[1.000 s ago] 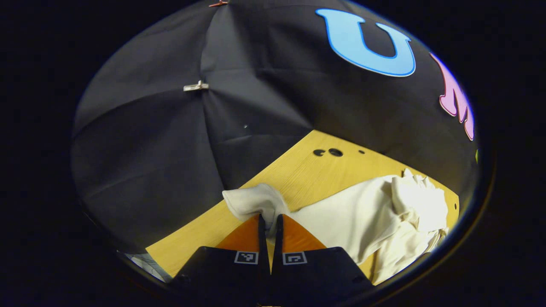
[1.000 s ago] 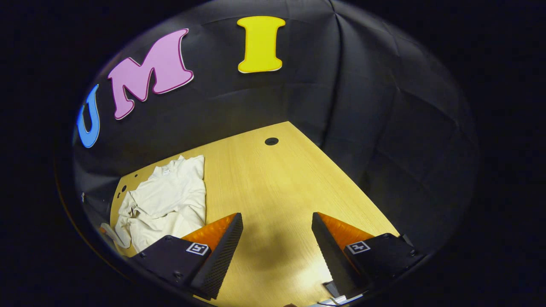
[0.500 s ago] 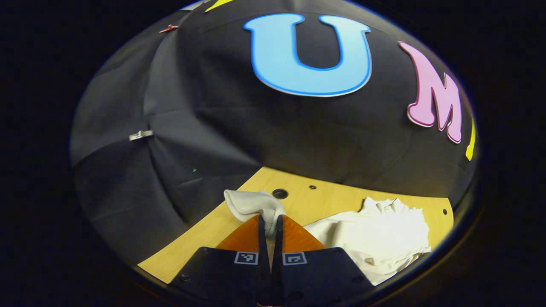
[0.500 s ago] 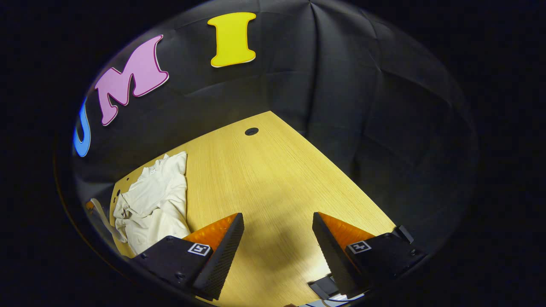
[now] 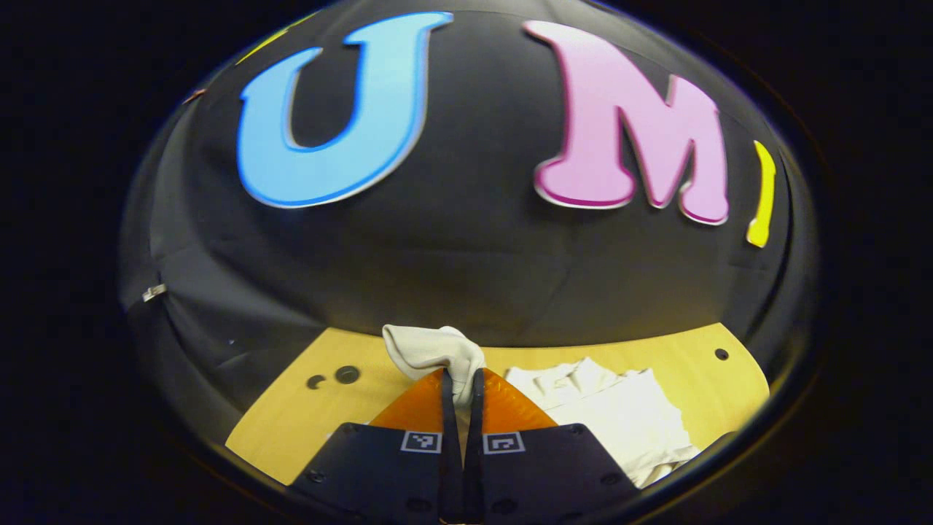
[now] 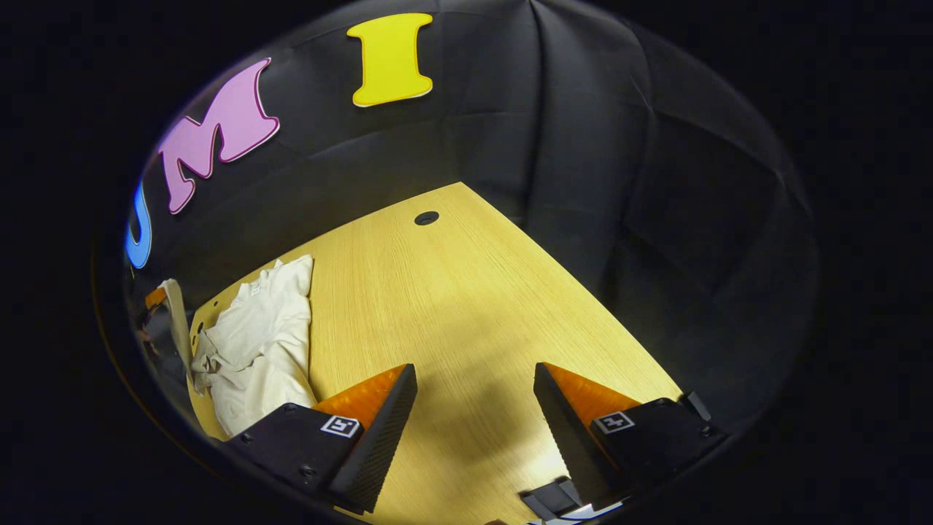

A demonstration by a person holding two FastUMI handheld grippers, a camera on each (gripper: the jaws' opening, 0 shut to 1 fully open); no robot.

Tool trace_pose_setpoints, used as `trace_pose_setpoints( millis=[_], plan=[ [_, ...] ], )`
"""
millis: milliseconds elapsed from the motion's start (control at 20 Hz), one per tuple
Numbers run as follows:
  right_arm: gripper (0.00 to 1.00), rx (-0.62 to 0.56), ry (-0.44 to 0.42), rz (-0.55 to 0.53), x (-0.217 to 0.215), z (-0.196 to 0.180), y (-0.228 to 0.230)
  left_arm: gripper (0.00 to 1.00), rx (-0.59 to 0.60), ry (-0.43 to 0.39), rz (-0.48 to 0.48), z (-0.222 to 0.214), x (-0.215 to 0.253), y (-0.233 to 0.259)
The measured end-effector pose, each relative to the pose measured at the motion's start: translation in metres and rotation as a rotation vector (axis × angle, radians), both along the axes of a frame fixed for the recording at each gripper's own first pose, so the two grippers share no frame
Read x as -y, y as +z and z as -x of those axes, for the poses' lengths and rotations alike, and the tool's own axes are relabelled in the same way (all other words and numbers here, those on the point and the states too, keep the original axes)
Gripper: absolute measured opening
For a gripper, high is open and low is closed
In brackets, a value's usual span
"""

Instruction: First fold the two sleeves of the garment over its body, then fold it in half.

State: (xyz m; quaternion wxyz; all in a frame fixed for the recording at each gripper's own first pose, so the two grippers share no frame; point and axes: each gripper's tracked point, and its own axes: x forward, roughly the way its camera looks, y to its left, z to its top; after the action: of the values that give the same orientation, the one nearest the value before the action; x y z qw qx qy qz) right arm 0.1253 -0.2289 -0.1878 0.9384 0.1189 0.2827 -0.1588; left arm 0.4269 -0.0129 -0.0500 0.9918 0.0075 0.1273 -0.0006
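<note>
A cream-white garment (image 5: 619,415) lies crumpled on the wooden table (image 5: 291,415). My left gripper (image 5: 461,379) is shut on one sleeve (image 5: 434,350), whose cuff bulges above the fingertips, lifted off the table. In the right gripper view the garment (image 6: 255,335) lies at the table's far left, and the lifted sleeve (image 6: 175,313) hangs from the left gripper (image 6: 154,299) at the edge. My right gripper (image 6: 474,375) stands open over bare wood (image 6: 466,292), well to the right of the garment, with nothing between its fingers.
Small round holes (image 5: 347,374) mark the tabletop near the left corner; another hole (image 6: 426,218) sits at the far end in the right gripper view. Black cloth walls close the table's far and right sides. A dark object (image 6: 554,499) lies at the near edge.
My left gripper has risen and swung right with the sleeve still held, so the garment sits lower and smaller in its view. The right gripper has barely moved and stays open.
</note>
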Motion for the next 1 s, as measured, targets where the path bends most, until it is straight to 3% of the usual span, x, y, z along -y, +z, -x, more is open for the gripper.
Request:
trace_pose_setpoints(
  millis=[400,650,700,800,1000],
  plan=[
    [0.99,-0.030,0.027,-0.008,0.000,-0.010,-0.012,0.06,-0.077,-0.274,0.007,-0.011,0.187,-0.043],
    [0.99,-0.025,0.031,-0.038,-0.005,-0.022,-0.014,0.08,-0.137,-0.341,0.029,-0.006,0.254,-0.072],
    [0.99,-0.029,0.040,-0.038,-0.007,-0.023,-0.017,0.18,-0.153,-0.375,0.044,-0.002,0.269,-0.077],
    [0.99,-0.040,0.061,-0.035,-0.011,-0.026,-0.021,0.23,-0.167,-0.448,0.076,0.010,0.294,-0.078],
    [0.99,-0.047,0.114,-0.050,-0.034,-0.042,-0.029,1.00,-0.152,-0.461,0.023,0.030,0.289,-0.079]
  ],
)
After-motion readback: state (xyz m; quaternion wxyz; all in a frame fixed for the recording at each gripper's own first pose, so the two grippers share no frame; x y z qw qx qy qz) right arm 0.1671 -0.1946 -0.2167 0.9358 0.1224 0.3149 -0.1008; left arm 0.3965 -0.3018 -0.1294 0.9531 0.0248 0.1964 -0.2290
